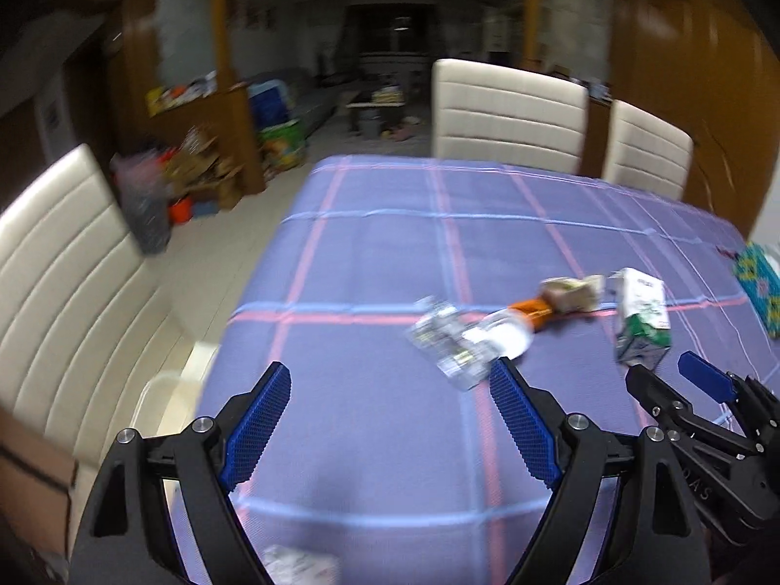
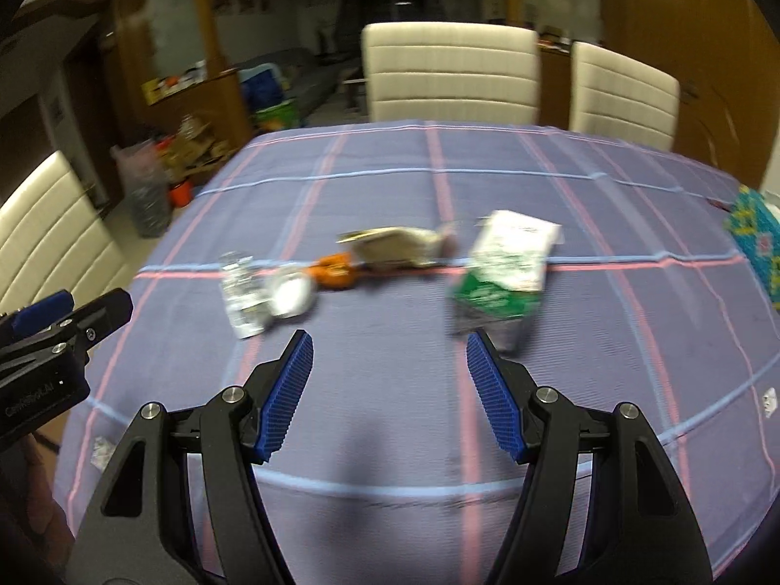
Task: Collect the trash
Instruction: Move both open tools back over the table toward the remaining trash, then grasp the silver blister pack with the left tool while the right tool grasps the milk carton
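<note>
Trash mid-table; edges far.

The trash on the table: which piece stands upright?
The green-and-white carton at the right end stands upright; the clear plastic bottle and the crumpled wrapper lie flat.

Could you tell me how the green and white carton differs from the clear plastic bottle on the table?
The green and white carton is opaque and boxy, while the clear plastic bottle is see-through and rounded. The carton stands roughly upright; the bottle lies on its side. The carton sits nearer the right gripper, the bottle nearer the left gripper. Both rest on the purple checked tablecloth, ungrasped, with both grippers' jaws open.
</note>
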Action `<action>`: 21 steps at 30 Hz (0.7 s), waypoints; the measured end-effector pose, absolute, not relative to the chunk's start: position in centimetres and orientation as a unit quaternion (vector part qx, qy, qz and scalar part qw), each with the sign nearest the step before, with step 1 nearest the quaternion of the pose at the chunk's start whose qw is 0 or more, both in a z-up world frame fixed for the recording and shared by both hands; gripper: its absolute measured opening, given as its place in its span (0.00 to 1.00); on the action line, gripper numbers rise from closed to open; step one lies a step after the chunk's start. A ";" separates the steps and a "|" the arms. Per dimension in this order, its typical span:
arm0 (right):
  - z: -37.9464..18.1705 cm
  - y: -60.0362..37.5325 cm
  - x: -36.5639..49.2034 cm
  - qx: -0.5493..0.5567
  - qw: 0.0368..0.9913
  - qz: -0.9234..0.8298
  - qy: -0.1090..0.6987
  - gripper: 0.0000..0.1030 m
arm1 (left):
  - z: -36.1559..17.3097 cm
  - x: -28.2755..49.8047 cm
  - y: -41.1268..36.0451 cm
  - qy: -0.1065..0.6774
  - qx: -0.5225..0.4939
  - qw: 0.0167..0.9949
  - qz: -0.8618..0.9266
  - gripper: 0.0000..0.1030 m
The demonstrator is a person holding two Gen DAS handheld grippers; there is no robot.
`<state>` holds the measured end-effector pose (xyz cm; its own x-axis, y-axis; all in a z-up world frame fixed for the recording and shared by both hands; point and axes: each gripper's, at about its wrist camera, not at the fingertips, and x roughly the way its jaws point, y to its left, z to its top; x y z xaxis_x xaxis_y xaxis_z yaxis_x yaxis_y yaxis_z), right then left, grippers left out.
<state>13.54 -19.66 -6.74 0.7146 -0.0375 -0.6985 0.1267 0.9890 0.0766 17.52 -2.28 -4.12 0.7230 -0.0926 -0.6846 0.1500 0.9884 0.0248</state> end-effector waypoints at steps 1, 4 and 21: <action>-6.8 -20.7 13.7 0.061 0.923 -0.054 0.375 0.65 | -4.2 17.9 -3.3 0.365 0.047 0.927 -0.071 0.79; -6.9 -22.9 14.6 0.065 0.921 -0.073 0.376 0.65 | -4.7 19.5 -6.3 0.369 0.069 0.923 -0.090 0.79; -8.7 -25.4 19.5 0.062 0.912 -0.099 0.393 0.66 | -10.5 26.6 -9.5 0.423 0.126 0.891 -0.107 0.79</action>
